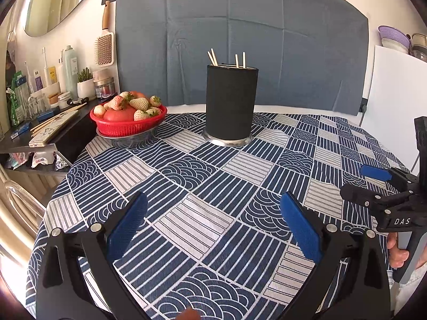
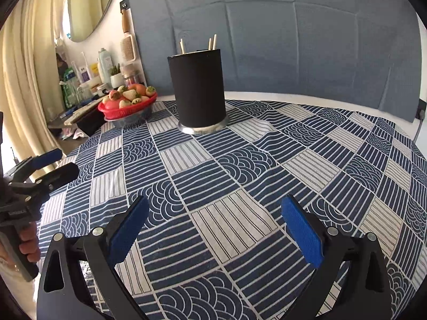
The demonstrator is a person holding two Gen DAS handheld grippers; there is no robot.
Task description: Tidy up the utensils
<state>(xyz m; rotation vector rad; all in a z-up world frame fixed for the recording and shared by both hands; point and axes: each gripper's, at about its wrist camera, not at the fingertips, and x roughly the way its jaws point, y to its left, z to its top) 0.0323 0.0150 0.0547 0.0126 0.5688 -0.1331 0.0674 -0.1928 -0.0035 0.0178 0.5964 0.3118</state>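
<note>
So the black holder (image 1: 231, 104) sits upright toward the far side of the table (image 1: 202, 186), around 12 o'clock from the left tongs (image 1: 213, 208) and more like 11 o'clock from the right tongs (image 2: 214, 210). Four chopstick (image 1: 213, 57) tips poke out of the top, leaning against the rim, which is probably just how they fall in a tall cup like that. No loose utensils on the cloth that I can see, so my guess is this is either the very start or the job's basically done.

The fruit basket (image 1: 128, 125) sits just beside the holder at its 9 o'clock, out of the way.

Both tongs are spread wide, nothing between the blue pads (image 1: 128, 224). They're held low near the table edge, side by side, aimed at the holder.
</note>
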